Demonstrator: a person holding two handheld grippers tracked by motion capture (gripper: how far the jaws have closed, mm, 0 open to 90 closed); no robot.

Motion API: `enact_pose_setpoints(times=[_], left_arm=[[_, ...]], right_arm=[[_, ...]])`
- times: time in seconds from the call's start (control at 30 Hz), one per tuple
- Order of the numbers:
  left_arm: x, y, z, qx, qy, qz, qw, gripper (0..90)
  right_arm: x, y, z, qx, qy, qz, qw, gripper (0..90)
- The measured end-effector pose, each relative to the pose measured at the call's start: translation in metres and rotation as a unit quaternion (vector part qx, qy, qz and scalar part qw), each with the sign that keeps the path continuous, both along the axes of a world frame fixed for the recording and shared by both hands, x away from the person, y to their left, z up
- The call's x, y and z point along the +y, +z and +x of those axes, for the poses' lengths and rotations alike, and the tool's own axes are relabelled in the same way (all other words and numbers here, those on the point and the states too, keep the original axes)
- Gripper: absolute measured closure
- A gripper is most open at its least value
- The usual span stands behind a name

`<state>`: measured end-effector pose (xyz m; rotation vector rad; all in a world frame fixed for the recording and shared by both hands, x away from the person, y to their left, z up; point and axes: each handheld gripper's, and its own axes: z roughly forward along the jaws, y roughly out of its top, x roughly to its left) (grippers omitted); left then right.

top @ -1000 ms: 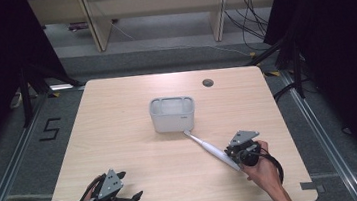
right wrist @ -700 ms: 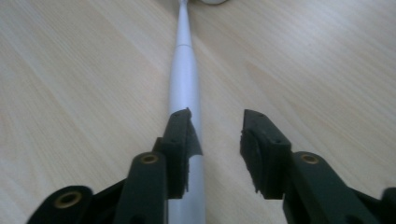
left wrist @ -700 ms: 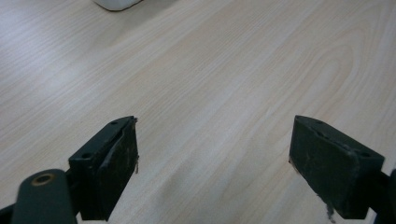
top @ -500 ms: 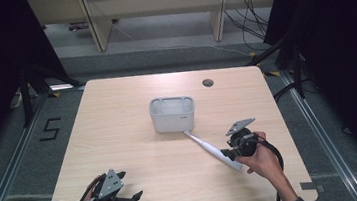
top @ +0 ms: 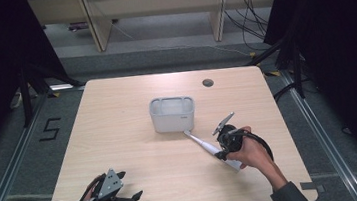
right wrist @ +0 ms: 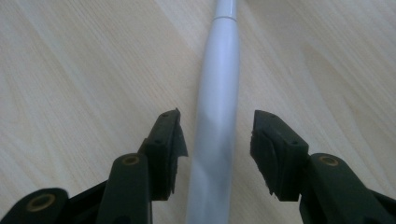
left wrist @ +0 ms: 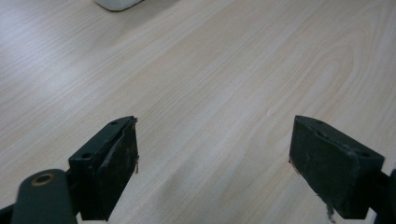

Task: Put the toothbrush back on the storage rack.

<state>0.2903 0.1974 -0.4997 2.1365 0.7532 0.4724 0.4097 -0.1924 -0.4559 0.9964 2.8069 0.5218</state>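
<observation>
A white electric toothbrush (top: 202,143) lies flat on the wooden table (top: 118,117), its head end near a grey-white open bin (top: 154,117). My right gripper (top: 223,151) hangs over the thick handle end, and its jaws have just been opening. In the right gripper view the toothbrush (right wrist: 219,84) runs between the fingers of the right gripper (right wrist: 215,126), with a gap on each side. My left gripper (top: 135,197) rests at the table's near left edge. In the left gripper view the left gripper (left wrist: 215,140) stands wide open over bare wood.
A round cable hole (top: 208,83) sits at the table's far right. Dark frame posts and cables stand on the floor around the table, with shelving beyond the far edge. The edge of a white object (left wrist: 116,3) shows at the top of the left gripper view.
The right gripper's jaws have opened off the toothbrush handle, and that hand has shifted a little toward the bin. The toothbrush lies where it was. The left hand has kept still.
</observation>
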Motion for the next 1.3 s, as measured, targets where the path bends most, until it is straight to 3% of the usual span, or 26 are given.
enact_pose_setpoints(times=[0.07,0.17,0.2,0.3,0.33,0.4,0.5,0.57,0.6,0.63,0.7,0.73,0.77,0.8,0.9,1.0,1.03,1.07,1.1,1.13,1.3], left_arm=[[0.001,0.001,0.0,0.002,-0.005,0.006,1.0,15.1],[0.0,-0.001,0.0,0.0,0.001,-0.005,1.0,15.1],[0.001,0.0,0.0,0.001,0.001,0.008,1.0,15.1],[0.0,0.0,0.0,0.002,0.001,-0.001,1.0,15.1],[0.001,0.0,0.0,0.002,0.001,0.009,1.0,15.2],[0.001,0.001,0.001,-0.001,-0.004,0.009,0.9999,15.1],[0.0,0.0,0.0,0.002,0.001,-0.001,1.0,15.1],[0.0,0.0,0.0,0.001,0.001,0.0,1.0,15.1],[0.0,0.0,0.0,0.002,-0.001,-0.002,1.0,15.2],[0.0,0.0,0.0,0.002,-0.001,-0.002,1.0,15.1],[0.0,0.0,0.0,0.004,-0.002,-0.002,1.0,15.1],[0.0,0.0,0.0,0.002,-0.001,-0.002,1.0,15.1],[0.001,0.001,0.001,-0.002,-0.002,0.01,0.9999,15.1],[0.001,0.001,0.001,-0.006,0.001,0.012,0.9999,15.2],[0.001,0.001,0.0,0.0,0.001,0.009,1.0,15.1],[0.001,0.002,0.001,-0.002,-0.004,0.009,0.9999,15.1],[0.001,0.002,0.001,-0.002,-0.004,0.01,0.9999,15.2],[0.002,0.001,0.0,-0.001,-0.002,0.012,0.9999,15.1],[0.0,0.0,0.0,0.002,-0.001,-0.001,1.0,15.1],[0.001,0.001,0.0,0.002,-0.005,0.007,1.0,15.1],[0.001,0.001,0.0,0.002,-0.003,0.004,1.0,15.1]], right_arm=[[0.001,0.0,0.002,0.003,0.001,-0.002,1.0,52.7],[0.004,-0.002,0.008,0.015,0.005,-0.009,0.9998,52.1],[0.005,-0.002,0.008,0.015,0.004,-0.012,0.9998,52.1],[0.01,-0.004,0.014,0.029,0.008,-0.027,0.9992,52.2],[0.011,-0.004,0.015,0.032,0.013,-0.029,0.999,52.5],[0.013,-0.005,0.018,0.036,0.015,-0.034,0.9986,53.2],[0.017,-0.008,0.022,0.045,0.018,-0.046,0.9978,53.3],[0.018,-0.008,0.023,0.054,0.015,-0.048,0.9972,53.4],[0.021,-0.011,0.025,0.07,0.003,-0.058,0.9959,53.7],[0.021,-0.011,0.025,0.07,0.003,-0.058,0.9959,53.7],[0.02,-0.014,0.03,0.061,0.029,-0.07,0.9953,54.6],[0.024,-0.015,0.03,0.07,0.016,-0.072,0.9948,55.4],[0.024,-0.016,0.032,0.067,0.028,-0.072,0.9948,55.3],[0.025,-0.016,0.031,0.069,0.018,-0.08,0.9943,55.5],[0.026,-0.016,0.032,0.071,0.026,-0.083,0.9937,57.1],[0.029,-0.016,0.031,0.073,0.015,-0.095,0.9927,58.2],[0.028,-0.017,0.032,0.072,0.034,-0.087,0.993,58.7],[0.03,-0.017,0.03,0.081,0.012,-0.096,0.992,59.3],[0.029,-0.019,0.032,0.076,0.026,-0.101,0.9917,61.1],[0.03,-0.019,0.032,0.078,0.024,-0.103,0.9914,61.4],[0.033,-0.018,0.032,0.085,0.032,-0.109,0.9899,63.6]])
